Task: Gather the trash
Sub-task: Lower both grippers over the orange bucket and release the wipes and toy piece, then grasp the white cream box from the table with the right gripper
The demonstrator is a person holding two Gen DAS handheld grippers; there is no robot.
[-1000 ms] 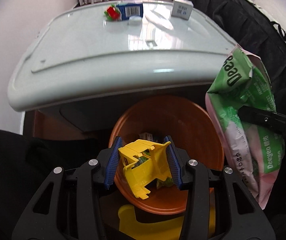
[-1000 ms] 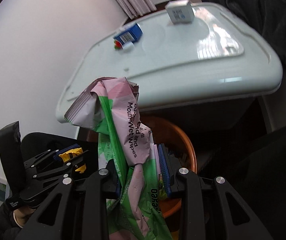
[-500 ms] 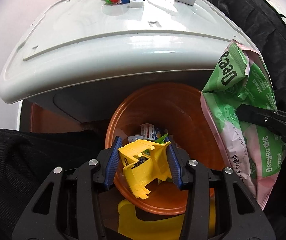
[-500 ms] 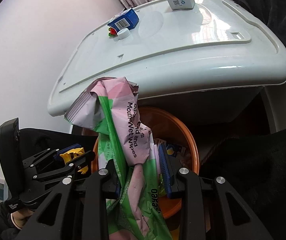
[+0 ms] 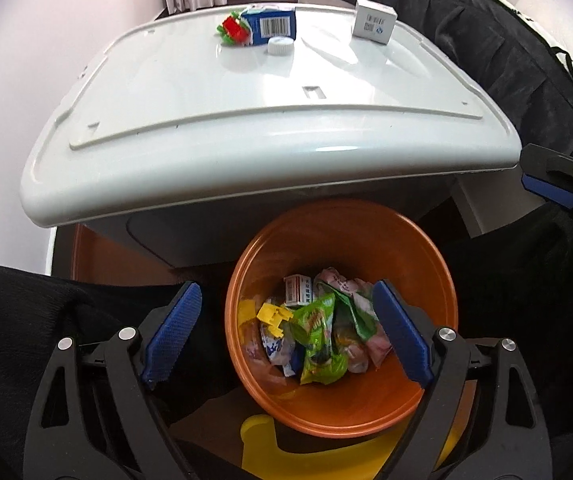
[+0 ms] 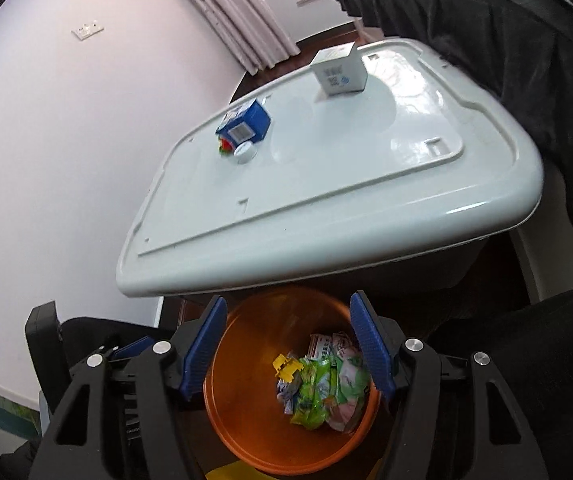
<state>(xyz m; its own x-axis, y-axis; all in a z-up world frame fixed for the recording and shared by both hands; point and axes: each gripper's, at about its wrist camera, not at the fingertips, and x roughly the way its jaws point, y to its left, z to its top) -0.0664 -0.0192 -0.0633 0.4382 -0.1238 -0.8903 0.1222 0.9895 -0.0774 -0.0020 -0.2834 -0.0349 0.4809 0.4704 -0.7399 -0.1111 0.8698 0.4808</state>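
Note:
An orange bin (image 5: 426, 264) (image 6: 254, 432) stands below the white lid's front edge. Inside it lie a yellow plastic piece (image 5: 272, 316) (image 6: 286, 366), a green-and-pink wipes pack (image 5: 356, 312) (image 6: 348, 376) and other wrappers. My left gripper (image 5: 286, 336) is open and empty above the bin. My right gripper (image 6: 288, 354) is open and empty above it too; one of its blue pads (image 5: 548, 192) shows at the right of the left wrist view. On the lid sit a blue carton (image 5: 272, 24) (image 6: 244, 124), a white cap (image 5: 280, 46) (image 6: 244, 152), a red-green scrap (image 5: 232, 32) and a white box (image 5: 374, 20) (image 6: 340, 70).
The white plastic lid (image 5: 246, 120) (image 6: 326, 184) overhangs the bin's far side. Black fabric (image 5: 506, 48) lies behind and right of it. A white wall (image 6: 66, 140) is at the left. A yellow object (image 5: 262, 452) lies under the bin's near rim.
Both grippers have opened. The yellow piece and the wipes pack have dropped from them into the orange bin. Both cameras have risen, showing more of the lid's top.

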